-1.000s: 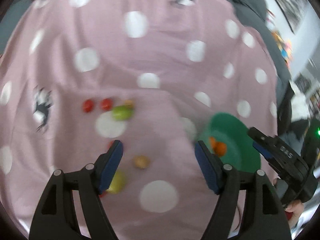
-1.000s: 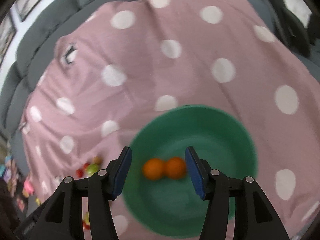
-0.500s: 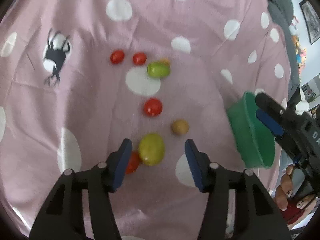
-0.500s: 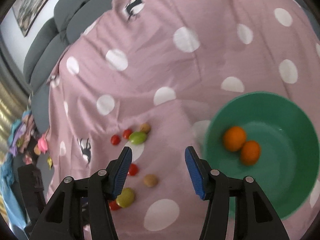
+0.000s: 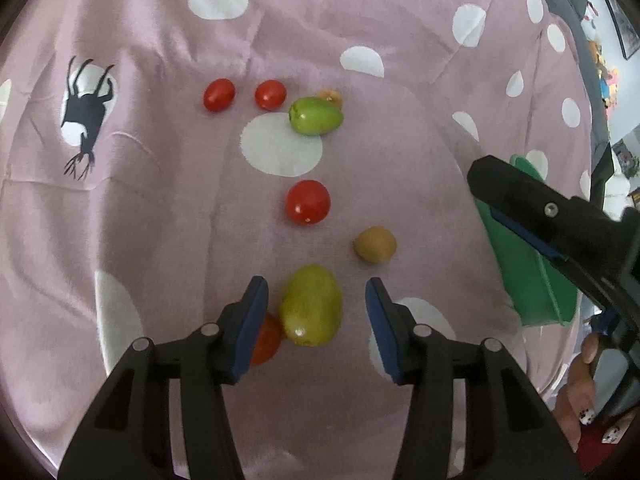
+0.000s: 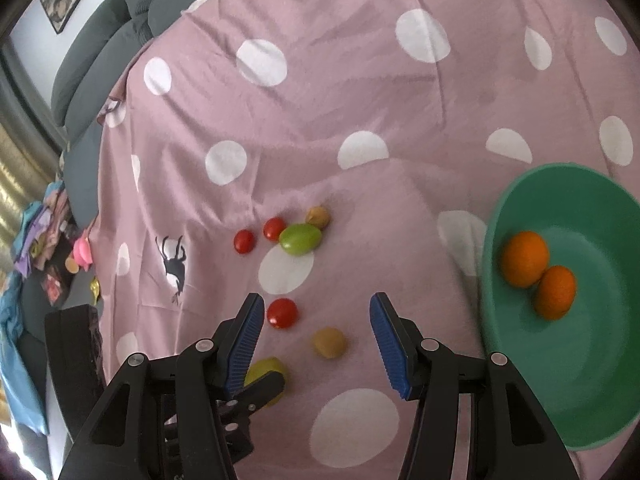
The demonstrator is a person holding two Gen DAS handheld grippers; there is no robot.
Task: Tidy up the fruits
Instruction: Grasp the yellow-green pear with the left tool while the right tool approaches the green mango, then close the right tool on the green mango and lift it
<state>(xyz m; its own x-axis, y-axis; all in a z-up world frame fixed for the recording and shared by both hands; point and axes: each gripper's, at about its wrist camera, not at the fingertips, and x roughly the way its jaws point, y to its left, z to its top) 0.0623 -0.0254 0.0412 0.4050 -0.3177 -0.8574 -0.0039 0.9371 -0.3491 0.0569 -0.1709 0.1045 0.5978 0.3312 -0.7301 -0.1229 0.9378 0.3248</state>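
Loose fruits lie on a pink dotted cloth (image 5: 160,208). My left gripper (image 5: 315,292) is low over a yellow-green fruit (image 5: 311,306). Its jaws straddle the fruit with a gap on each side. A red tomato (image 5: 266,338) peeks from under the left finger. Further off lie another tomato (image 5: 308,202), a small brown fruit (image 5: 375,245) and a green fruit (image 5: 316,115). My right gripper (image 6: 316,312) hovers open and empty above the brown fruit (image 6: 329,343). A green bowl (image 6: 600,380) at the right holds two oranges (image 6: 525,259).
Two small tomatoes (image 5: 219,94) and a brown fruit (image 5: 330,96) sit beside the far green fruit. Grey sofa cushions (image 6: 100,60) border the cloth, with a heap of clothes and toys (image 6: 40,232) at the left. A hand (image 5: 580,400) holds the right gripper.
My left gripper has sunk towards the fruits and its jaws have narrowed around the yellow-green fruit. My right gripper has swung left from above the bowl to above the loose fruits.
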